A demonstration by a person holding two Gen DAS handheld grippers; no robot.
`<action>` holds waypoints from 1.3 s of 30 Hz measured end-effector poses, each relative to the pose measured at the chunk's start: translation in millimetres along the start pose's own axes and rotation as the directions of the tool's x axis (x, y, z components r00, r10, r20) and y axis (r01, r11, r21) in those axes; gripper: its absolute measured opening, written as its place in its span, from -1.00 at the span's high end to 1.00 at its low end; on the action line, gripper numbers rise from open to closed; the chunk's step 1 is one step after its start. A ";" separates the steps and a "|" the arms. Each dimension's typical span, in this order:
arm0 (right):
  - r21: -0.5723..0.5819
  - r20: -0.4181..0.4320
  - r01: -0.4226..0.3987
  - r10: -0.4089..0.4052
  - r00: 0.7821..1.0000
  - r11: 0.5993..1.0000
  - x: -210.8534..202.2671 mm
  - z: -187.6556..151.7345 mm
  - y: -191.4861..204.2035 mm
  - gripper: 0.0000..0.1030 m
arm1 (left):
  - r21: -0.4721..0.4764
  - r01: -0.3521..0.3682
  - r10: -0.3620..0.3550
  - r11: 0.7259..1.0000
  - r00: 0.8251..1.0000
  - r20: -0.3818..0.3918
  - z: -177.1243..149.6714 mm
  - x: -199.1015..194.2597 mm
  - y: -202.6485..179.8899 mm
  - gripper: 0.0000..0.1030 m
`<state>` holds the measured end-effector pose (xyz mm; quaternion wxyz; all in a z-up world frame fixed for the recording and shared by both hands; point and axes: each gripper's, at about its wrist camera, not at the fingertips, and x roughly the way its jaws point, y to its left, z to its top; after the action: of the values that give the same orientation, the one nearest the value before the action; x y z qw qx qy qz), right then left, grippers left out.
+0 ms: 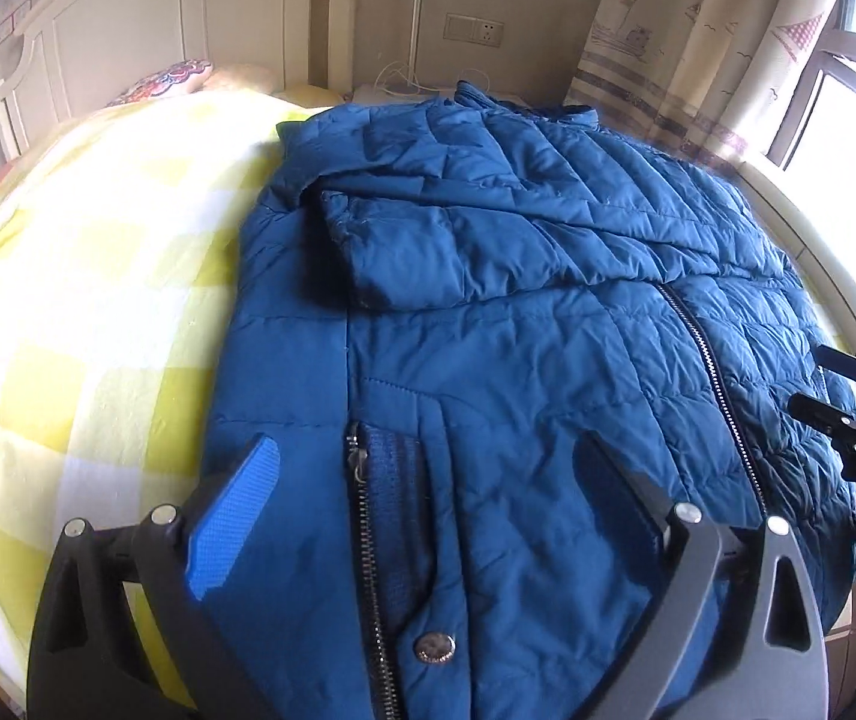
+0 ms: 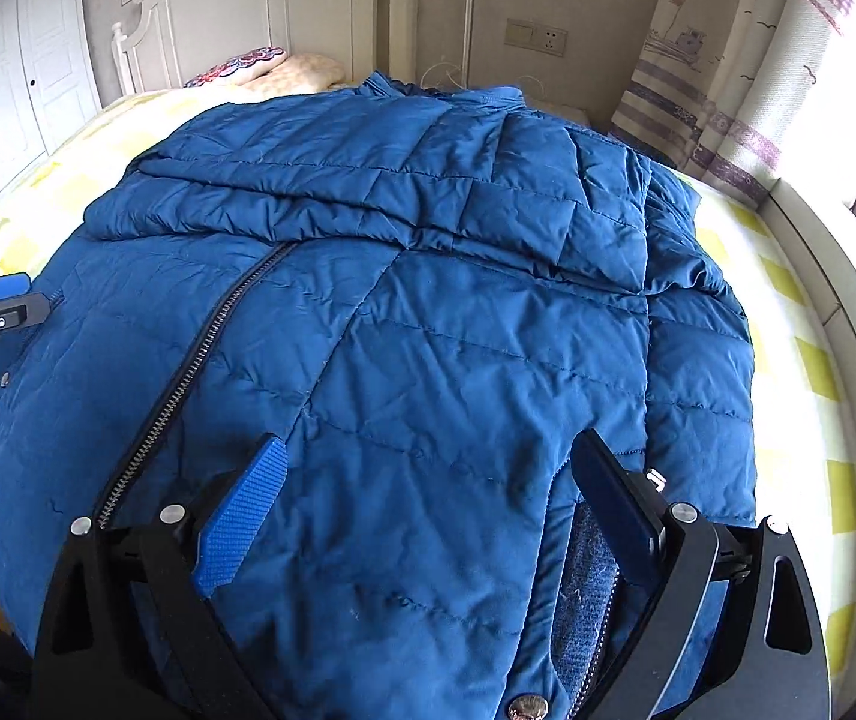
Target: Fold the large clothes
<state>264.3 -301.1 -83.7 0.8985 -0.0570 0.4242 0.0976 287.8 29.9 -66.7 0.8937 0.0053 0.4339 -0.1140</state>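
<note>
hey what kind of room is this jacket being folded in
Most likely a bedroom at home. The blue jacket lies on a bed with a yellow checked sheet, a white headboard and pillows behind it, and a curtained window beside it.

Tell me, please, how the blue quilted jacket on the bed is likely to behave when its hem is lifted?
The blue quilted jacket would probably flop and drape, since its folded sleeves already sag and crease. Puffy quilting suggests it is light for its bulk. Its smooth shell may slide over the checked bedsheet.
</note>
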 end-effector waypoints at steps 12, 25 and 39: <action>0.060 -0.035 0.035 -0.033 0.999 0.998 -15.4 -35.7 -11.9 -0.79 | 0.026 -0.081 0.082 0.996 0.996 -0.028 -31.1 1.4 3.0 -0.95; 0.071 0.042 -0.005 0.002 0.999 0.997 -39.3 -30.7 -12.3 -0.79 | 0.121 -0.057 0.052 0.991 0.998 0.045 -8.2 -16.7 -45.2 -0.95; 0.019 -0.021 -0.014 0.014 1.000 1.000 41.6 35.2 -9.9 -0.89 | 0.186 -0.066 0.071 0.980 0.997 -0.023 11.4 59.2 -86.8 -0.96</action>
<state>318.8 -298.9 -93.3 0.8938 -0.0465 0.4349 0.0992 313.9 -67.6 -97.8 0.8861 0.1048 0.4344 -0.1228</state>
